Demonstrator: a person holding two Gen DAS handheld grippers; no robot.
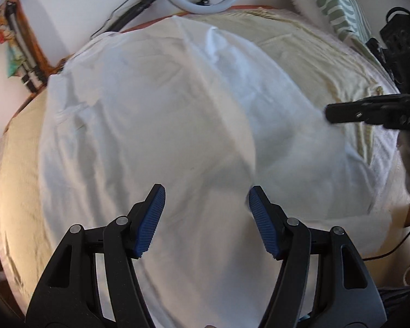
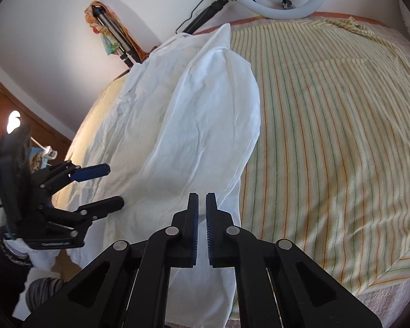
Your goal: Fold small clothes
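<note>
A wrinkled white cotton garment [image 1: 155, 125] is lying spread over a yellow striped bed cover [image 2: 328, 136], its right side folded inward. The left gripper [image 1: 206, 205] is hovering above it with jaws spread wide, gripping nothing. The right gripper [image 2: 202, 207] is sitting over the garment's folded edge, jaws nearly pressed together, a narrow gap between them and no cloth visibly pinched.

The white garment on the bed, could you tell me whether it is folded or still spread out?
Partly folded: the white garment has one side turned over onto itself, with a long fold edge running down it over the striped sheet.
</note>
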